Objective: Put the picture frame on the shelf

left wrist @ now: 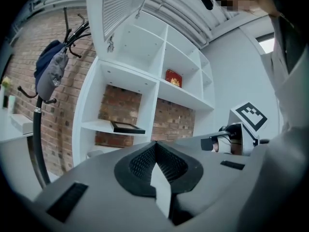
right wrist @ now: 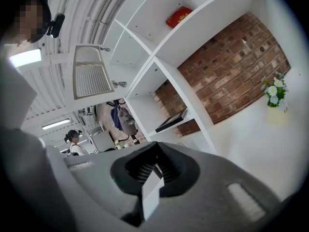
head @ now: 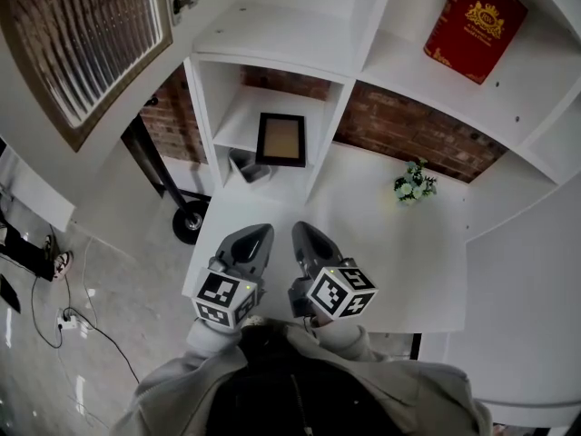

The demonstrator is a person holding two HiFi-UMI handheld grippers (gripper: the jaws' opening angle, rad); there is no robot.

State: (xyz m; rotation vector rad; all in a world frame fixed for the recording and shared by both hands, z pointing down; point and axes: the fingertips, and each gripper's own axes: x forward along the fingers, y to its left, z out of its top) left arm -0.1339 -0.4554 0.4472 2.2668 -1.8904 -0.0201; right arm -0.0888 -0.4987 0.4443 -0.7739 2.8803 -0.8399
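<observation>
The black picture frame (head: 280, 139) with a tan inside lies flat on the low white shelf (head: 238, 125) in the left compartment; it also shows as a dark slab in the left gripper view (left wrist: 126, 127) and the right gripper view (right wrist: 171, 121). Both grippers are held side by side close to the person's body, over the white table (head: 427, 271) and well short of the frame. The left gripper (head: 262, 232) (left wrist: 155, 145) is shut with nothing between its jaws. Shut and empty too is the right gripper (head: 299, 230) (right wrist: 155, 150).
A red book (head: 474, 24) leans on an upper shelf. A small pot of flowers (head: 415, 184) stands at the table's back. A grey object (head: 250, 166) sits under the frame's shelf. A coat stand base (head: 191, 222) and a slatted cabinet door (head: 86, 44) are at the left.
</observation>
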